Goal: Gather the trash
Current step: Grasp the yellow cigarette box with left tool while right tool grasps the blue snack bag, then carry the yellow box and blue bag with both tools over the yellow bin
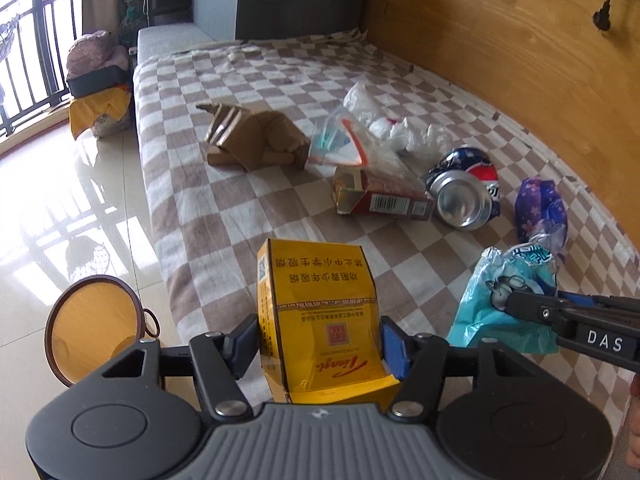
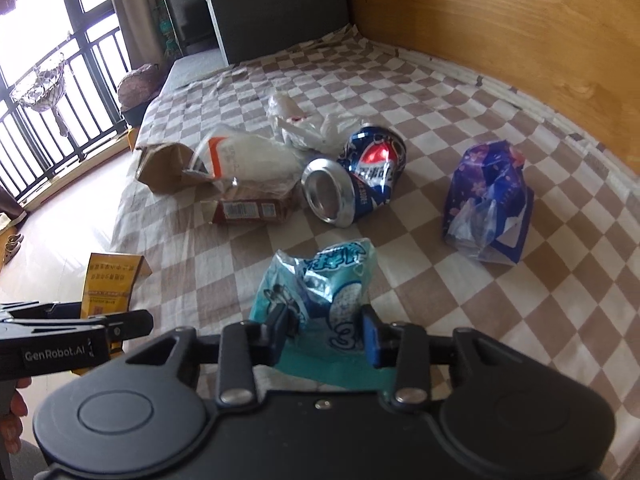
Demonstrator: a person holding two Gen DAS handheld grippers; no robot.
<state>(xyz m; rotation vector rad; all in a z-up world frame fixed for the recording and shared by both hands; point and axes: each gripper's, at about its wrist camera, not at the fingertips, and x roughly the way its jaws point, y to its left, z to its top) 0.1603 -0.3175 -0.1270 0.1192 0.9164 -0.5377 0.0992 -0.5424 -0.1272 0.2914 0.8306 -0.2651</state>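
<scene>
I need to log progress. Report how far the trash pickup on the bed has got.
Nothing shows as binned yet; the round brown-rimmed bin shows no contents from here. In hand: the left gripper clamps the yellow cigarette carton, and the right gripper pinches the teal snack wrapper. Left on the checkered bedspread: crushed blue soda can, purple bag, red box, brown cardboard, clear plastic bags.

both wrist views look down, close, sharing the bed point(image 1: 224, 216) litter.

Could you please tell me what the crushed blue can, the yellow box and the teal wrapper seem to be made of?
Crushed blue can: thin metal, likely aluminium, given its shiny silver end and dents. Yellow box: printed glossy cardboard with folded flaps. Teal wrapper: crinkled plastic film, seemingly foil-lined, with silvery glints.
</scene>
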